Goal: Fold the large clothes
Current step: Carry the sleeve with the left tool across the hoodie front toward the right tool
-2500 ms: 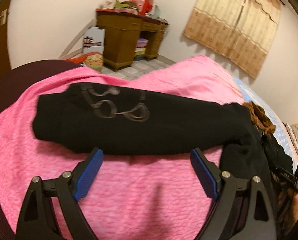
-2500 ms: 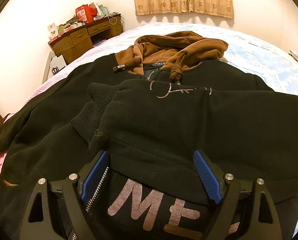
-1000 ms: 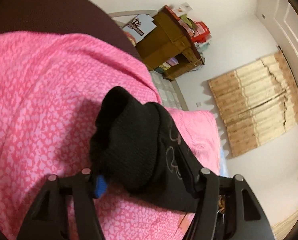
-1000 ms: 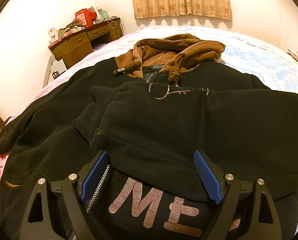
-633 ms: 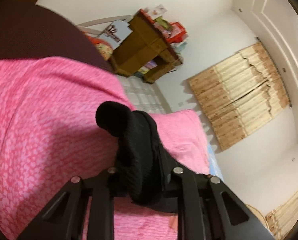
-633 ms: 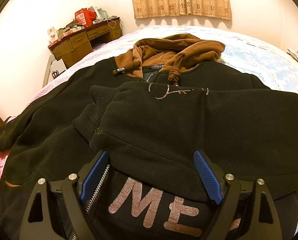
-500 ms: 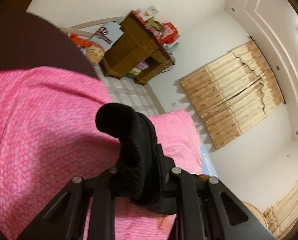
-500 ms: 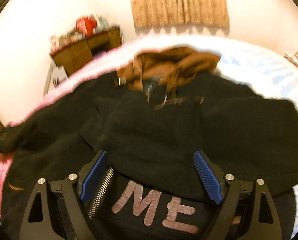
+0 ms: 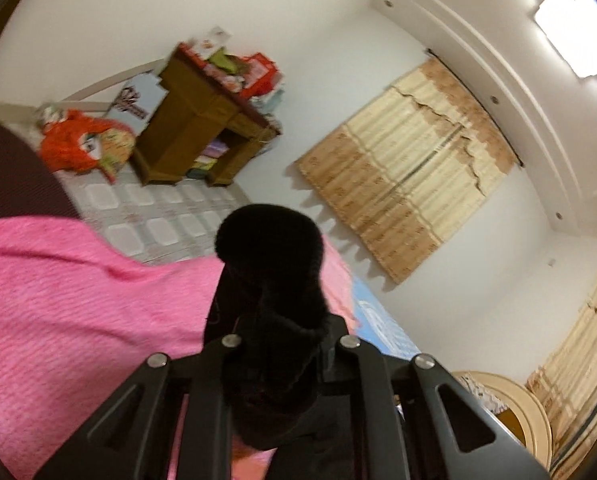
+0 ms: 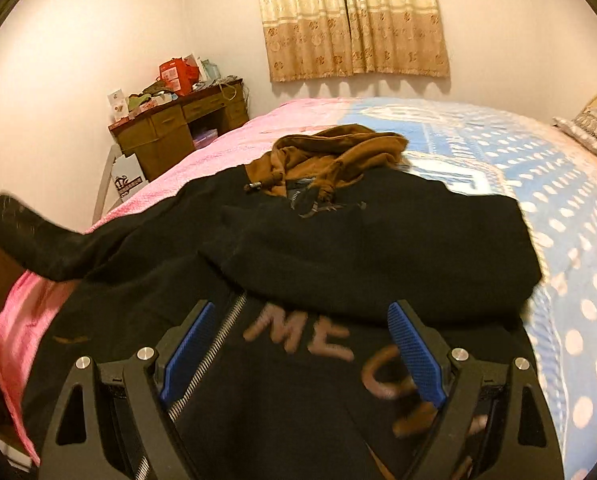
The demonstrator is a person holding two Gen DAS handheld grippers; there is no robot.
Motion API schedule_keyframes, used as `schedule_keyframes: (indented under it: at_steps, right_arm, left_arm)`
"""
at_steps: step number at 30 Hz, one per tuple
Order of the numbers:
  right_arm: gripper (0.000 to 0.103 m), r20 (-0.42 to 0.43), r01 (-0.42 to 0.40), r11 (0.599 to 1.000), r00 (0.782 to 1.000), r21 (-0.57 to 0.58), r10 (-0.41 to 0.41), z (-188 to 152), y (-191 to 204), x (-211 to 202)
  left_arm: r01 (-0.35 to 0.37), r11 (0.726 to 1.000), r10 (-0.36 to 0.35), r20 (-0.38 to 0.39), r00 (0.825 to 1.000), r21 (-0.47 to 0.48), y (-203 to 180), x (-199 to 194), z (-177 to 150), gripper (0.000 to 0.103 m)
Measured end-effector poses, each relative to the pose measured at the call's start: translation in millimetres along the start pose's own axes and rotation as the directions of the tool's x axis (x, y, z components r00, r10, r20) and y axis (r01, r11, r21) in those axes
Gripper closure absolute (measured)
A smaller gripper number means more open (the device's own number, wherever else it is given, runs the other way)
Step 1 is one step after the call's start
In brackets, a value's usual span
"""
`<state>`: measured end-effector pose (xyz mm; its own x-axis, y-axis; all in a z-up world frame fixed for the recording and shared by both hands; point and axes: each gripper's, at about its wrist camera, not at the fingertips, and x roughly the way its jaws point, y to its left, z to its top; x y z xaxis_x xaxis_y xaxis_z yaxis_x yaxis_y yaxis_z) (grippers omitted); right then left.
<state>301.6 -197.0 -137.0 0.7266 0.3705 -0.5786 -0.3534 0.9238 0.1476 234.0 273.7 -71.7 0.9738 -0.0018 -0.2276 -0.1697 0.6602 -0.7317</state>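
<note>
Sleeve lifted for folding across a black hoodie (image 10: 338, 248) on a bed (image 10: 558, 200).
Left gripper (image 9: 282, 344) fingers have just clenched the sleeve cuff (image 9: 270, 264); right gripper (image 10: 302, 344) fingers hover released above the chest lettering.

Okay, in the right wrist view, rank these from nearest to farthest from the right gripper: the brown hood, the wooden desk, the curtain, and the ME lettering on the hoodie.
From the right gripper, nearest first:
1. ME lettering: between the open fingers, on the hoodie front.
2. Brown hood: straight ahead, at the hoodie's far end.
3. Wooden desk: ahead left, beyond the bed.
4. Curtain: on the far wall, top centre.
</note>
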Motion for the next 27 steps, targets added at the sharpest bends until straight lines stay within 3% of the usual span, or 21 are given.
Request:
schedule_keyframes:
  at_steps: [8, 15, 19, 24, 27]
  right_arm:
    - [0.015, 0.11, -0.009, 0.992, 0.994, 0.127, -0.005, -20.4, -25.8, -21.1]
    - [0.015, 0.118, -0.009, 0.975, 0.993, 0.223, -0.018, -29.5, -41.8, -21.8]
    - [0.015, 0.129, -0.027, 0.966, 0.992, 0.257, -0.007, -32.8, -47.9, -23.1]
    - [0.015, 0.12, -0.05, 0.952, 0.993, 0.303, 0.014, -36.1, -56.6, -20.3]
    - [0.015, 0.125, -0.064, 0.944, 0.992, 0.323, 0.025, -37.9, -60.8, -20.3]
  left_arm:
    - [0.111, 0.985, -0.106, -0.045, 0.993, 0.133, -66.9, 23.4, -2.7, 0.09]
    - [0.215, 0.936, -0.201, -0.079, 0.976, 0.28, -135.4, 35.9, -24.9, 0.09]
    - [0.263, 0.911, -0.245, -0.096, 0.965, 0.317, -168.9, 46.1, -33.8, 0.091]
    - [0.333, 0.857, -0.3, -0.145, 0.943, 0.394, -215.4, 61.2, -58.0, 0.092]
    - [0.361, 0.806, -0.306, -0.191, 0.933, 0.469, -243.6, 74.6, -89.0, 0.092]
